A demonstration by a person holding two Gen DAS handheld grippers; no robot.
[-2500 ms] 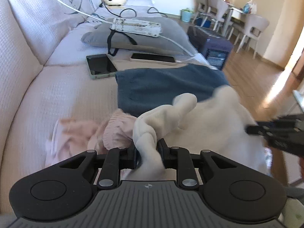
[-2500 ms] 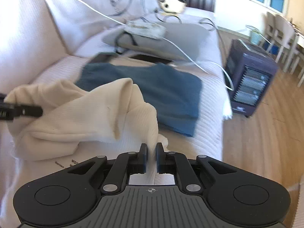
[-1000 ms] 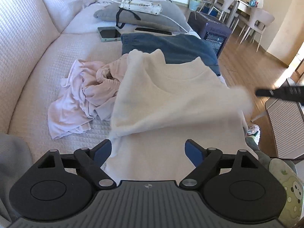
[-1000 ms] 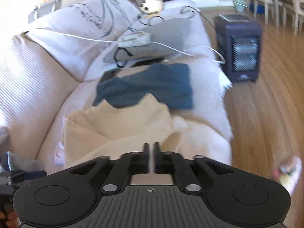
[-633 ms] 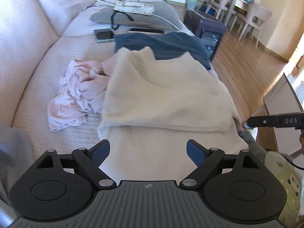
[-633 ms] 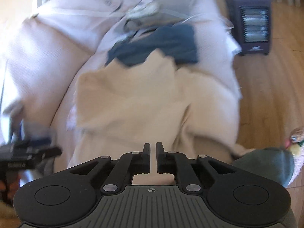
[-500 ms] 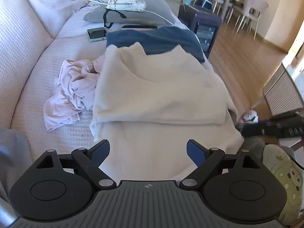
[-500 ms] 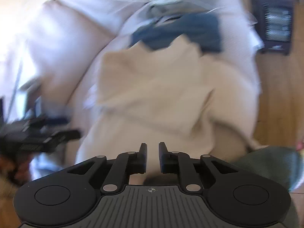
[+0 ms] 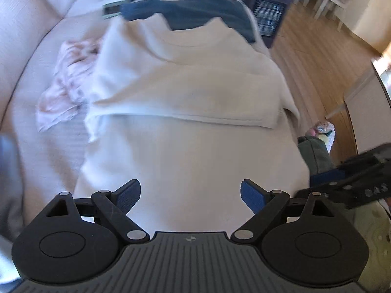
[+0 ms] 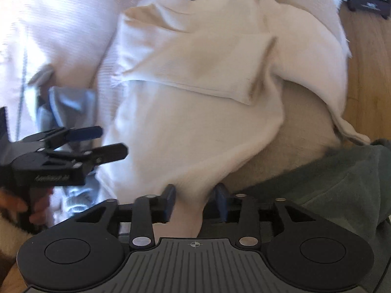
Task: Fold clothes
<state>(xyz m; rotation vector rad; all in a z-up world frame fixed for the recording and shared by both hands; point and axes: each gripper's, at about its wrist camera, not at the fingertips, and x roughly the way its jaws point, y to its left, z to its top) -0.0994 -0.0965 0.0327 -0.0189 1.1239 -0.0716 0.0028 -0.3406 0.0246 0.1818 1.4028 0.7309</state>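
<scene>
Cream sweater [image 9: 190,102] lies spread on the pale sofa [image 9: 29,48], its neck toward twelve o'clock in the left wrist view and a fold edge running across its middle from nine to three o'clock. Its neck overlaps a dark blue garment [image 9: 195,12] that lies flat beyond it. At ten o'clock from the sweater, touching its side, sits a crumpled pink garment [image 9: 66,83]. A dark heater [image 9: 266,17] stands on the wooden floor [image 9: 317,63] at one o'clock. The left gripper [image 9: 190,195] hangs over the near part of the sweater with its jaws spread wide and nothing between the blue pads. In the right wrist view the right gripper [image 10: 195,202] has its jaws opening, and a strip of the sweater's near edge hangs between them; whether the pads press on the cloth I cannot tell through the blur. A dark green cloth [image 10: 342,183] lies at four o'clock in that view, next to the sweater's hem. The left gripper shows there at nine o'clock, held by a hand [image 10: 29,205].
</scene>
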